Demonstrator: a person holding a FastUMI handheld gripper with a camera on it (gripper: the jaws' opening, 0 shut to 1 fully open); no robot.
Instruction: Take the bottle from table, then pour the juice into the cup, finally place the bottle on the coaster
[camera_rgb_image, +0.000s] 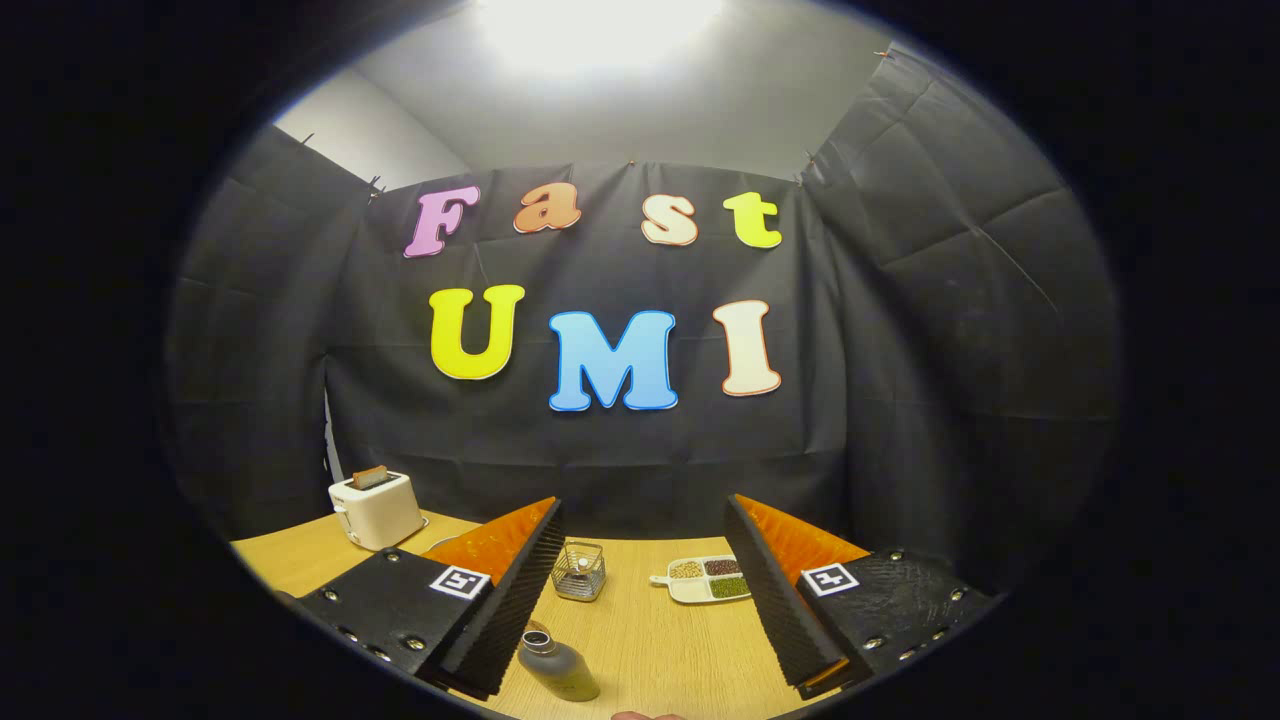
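Note:
A small dark bottle (556, 664) with a metal neck stands on the wooden table (660, 640), low between my fingers and close to the left finger (510, 590). My gripper (645, 525) is open, raised above the table, with nothing held. A clear glass cup (579, 571) sits further ahead on the table, beyond the bottle and between the fingers. At the near edge of the table, between the fingers, a small round brownish thing (648, 716) peeks in; I cannot tell what it is.
A white toaster (377, 508) with a slice of bread in it stands at the table's far left. A white divided tray (708, 579) holding grains and beans lies ahead, by the right finger. Black cloth walls close the booth behind and at both sides.

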